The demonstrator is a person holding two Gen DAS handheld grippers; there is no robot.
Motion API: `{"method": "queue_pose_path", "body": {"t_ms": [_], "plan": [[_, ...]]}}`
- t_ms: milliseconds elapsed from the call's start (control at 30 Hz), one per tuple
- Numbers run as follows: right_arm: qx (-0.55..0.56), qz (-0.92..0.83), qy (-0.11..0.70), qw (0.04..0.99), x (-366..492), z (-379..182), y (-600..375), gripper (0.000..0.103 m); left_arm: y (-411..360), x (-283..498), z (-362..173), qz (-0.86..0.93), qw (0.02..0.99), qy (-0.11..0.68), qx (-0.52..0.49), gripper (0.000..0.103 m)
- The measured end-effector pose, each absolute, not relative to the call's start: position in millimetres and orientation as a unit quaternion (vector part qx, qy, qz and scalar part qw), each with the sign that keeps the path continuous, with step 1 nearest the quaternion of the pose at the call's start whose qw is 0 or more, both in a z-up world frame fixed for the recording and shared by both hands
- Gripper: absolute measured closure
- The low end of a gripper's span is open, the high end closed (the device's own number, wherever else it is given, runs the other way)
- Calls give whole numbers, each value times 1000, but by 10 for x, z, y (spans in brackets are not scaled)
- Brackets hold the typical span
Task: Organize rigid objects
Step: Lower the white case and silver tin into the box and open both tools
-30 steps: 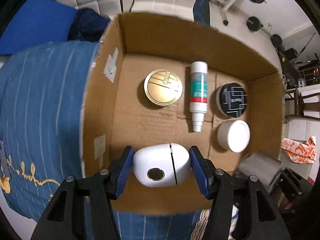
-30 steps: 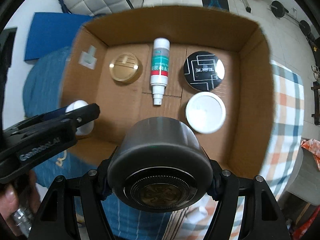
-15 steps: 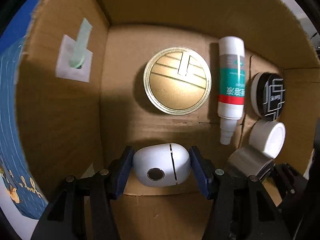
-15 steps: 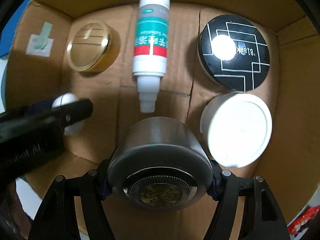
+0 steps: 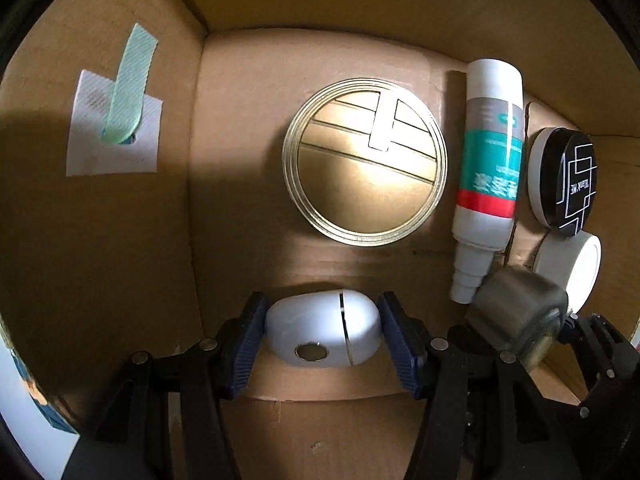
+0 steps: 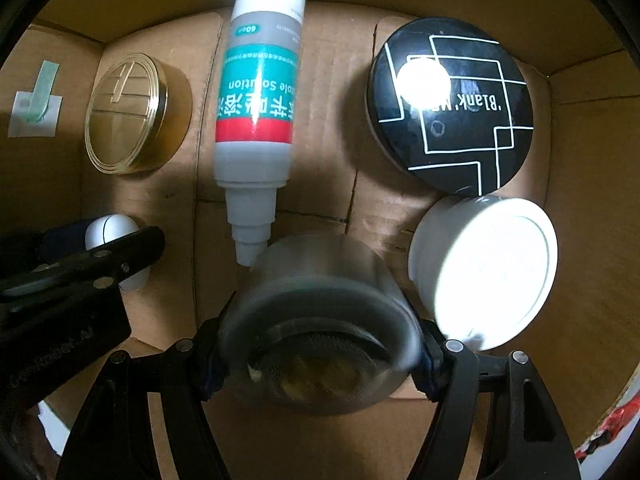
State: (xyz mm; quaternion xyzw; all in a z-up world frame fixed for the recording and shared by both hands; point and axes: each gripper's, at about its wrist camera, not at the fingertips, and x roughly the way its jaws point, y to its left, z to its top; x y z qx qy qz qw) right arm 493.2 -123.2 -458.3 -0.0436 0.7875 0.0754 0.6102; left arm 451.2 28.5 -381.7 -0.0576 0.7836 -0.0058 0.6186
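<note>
— Cardboard box (image 5: 120, 240) walls fill both views. What's held?
— Left gripper (image 5: 322, 334) clamps a white egg-shaped case (image 5: 322, 330) low inside the box. Right gripper (image 6: 318, 350) clamps a grey, blurred round shaver (image 6: 320, 320) beside a white jar (image 6: 488, 268).

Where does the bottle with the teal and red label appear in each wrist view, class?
Left wrist: the bottle lies right of centre, nozzle toward the camera.
Right wrist: it lies upper centre, nozzle toward the camera.
Shared landmark: the gold round tin to its left.
</note>
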Motion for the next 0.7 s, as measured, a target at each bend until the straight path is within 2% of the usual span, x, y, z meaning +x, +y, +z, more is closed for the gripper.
{"method": "queue_pose_path", "body": {"t_ms": [133, 600, 700], "plan": [[-43, 79, 787, 611, 4930, -4471, -1227, 25, 315, 4462, -3719, -7, 618, 783, -67, 43], [-30, 71, 754, 653, 4588, -3726, -1465, 17, 155, 4004, -2877, -7, 667, 740, -84, 43], [-33, 67, 740, 668, 4449, -3568, -1507, 4, 229, 3860, -2630, 0, 691, 719, -82, 30]]}}
